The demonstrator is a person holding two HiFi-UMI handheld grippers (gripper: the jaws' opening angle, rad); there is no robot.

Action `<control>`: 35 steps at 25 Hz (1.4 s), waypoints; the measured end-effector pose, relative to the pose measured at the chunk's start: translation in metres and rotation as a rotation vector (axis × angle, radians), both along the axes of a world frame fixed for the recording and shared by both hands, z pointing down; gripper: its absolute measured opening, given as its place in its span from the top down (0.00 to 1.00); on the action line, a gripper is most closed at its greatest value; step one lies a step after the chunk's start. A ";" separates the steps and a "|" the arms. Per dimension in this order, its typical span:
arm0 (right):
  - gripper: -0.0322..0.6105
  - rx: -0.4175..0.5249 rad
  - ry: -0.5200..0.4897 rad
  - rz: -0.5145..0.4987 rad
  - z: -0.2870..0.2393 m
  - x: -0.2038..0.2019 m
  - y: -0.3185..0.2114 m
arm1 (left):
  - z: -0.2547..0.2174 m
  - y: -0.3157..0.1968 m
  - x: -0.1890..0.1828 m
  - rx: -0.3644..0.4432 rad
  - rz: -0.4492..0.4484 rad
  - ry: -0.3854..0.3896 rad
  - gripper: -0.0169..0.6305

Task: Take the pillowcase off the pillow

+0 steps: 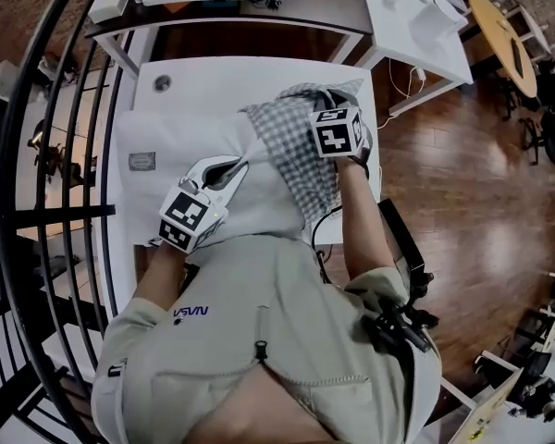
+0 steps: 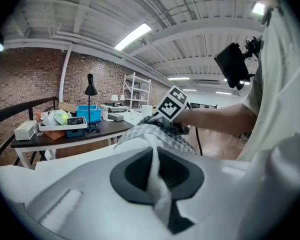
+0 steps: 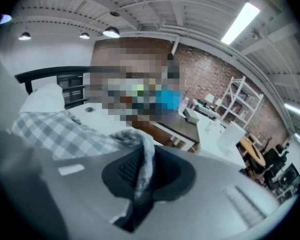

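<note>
A soft white fold of the pillow [image 1: 180, 160] is pinched in the closed left claw [image 2: 157, 179], and a twisted strip of the grey-and-white checked pillowcase [image 1: 296, 151] is clamped in the closed right claw [image 3: 142, 176]. The crumpled pillowcase is bunched over the pillow's right end, on the smooth white desk [image 1: 213, 80].

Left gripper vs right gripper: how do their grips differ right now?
The left gripper pinches a fold of the white pillow; the right gripper pinches the checked pillowcase. In the head view the left gripper sits nearer the person, the right gripper farther off, at the bunched pillowcase. Shared: both have jaws shut on a thin fold of cloth.
</note>
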State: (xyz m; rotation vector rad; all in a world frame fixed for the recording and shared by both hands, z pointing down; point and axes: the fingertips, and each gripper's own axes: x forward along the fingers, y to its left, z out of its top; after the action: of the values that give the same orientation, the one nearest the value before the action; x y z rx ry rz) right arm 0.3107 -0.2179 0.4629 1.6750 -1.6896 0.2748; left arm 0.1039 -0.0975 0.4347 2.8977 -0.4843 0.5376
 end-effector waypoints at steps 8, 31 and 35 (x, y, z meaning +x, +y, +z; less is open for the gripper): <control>0.92 0.029 -0.026 0.387 0.019 0.122 0.046 | -0.008 -0.028 -0.039 -0.071 -0.091 0.089 0.93; 0.68 0.016 -0.423 0.139 0.032 -0.014 0.210 | 0.026 0.055 0.003 -0.013 0.097 -0.111 0.51; 0.62 -0.167 -0.440 0.081 0.072 -0.051 0.248 | 0.061 0.094 0.024 -0.050 0.239 -0.212 0.48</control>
State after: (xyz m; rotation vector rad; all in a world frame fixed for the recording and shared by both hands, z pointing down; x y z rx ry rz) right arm 0.2596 0.0298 0.5348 1.6402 -1.8481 0.8521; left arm 0.1282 -0.0035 0.4960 2.8815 -0.1450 0.8838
